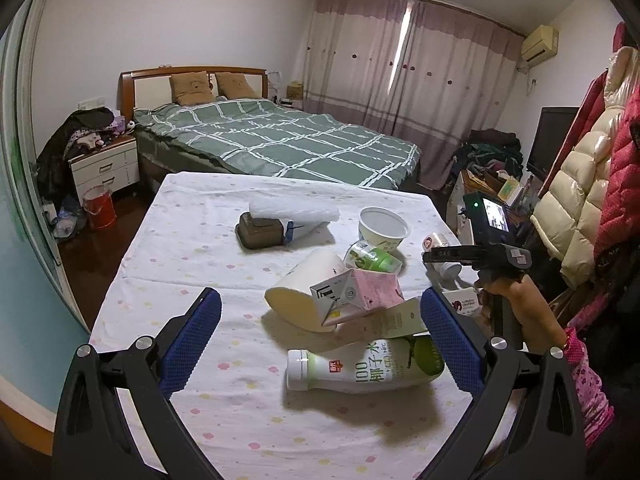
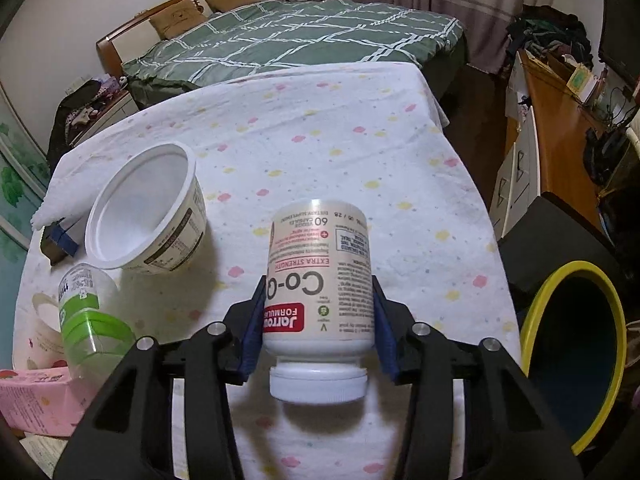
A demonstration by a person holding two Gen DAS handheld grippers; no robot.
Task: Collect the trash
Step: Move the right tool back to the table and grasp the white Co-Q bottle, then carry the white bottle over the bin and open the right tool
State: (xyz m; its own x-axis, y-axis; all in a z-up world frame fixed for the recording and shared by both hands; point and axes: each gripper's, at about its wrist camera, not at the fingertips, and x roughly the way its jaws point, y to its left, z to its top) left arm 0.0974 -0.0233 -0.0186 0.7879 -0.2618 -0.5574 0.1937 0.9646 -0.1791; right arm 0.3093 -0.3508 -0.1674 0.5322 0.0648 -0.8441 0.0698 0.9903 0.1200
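Lying between right claw (image 2: 318, 320) pads, supplement bottle (image 2: 320, 276), seemingly gripped

Far off, a bed (image 1: 276, 140) under a green checked quilt, two brown pillows (image 1: 192, 88) at its headboard. Left, a white nightstand (image 1: 106, 168) and red bucket (image 1: 99, 206). Right, hanging puffer jackets (image 1: 588, 184).

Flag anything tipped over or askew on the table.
The coconut water bottle lies on its side, the paper cup is tipped, and a crushed pink carton leans on it. Nothing looks spilled.
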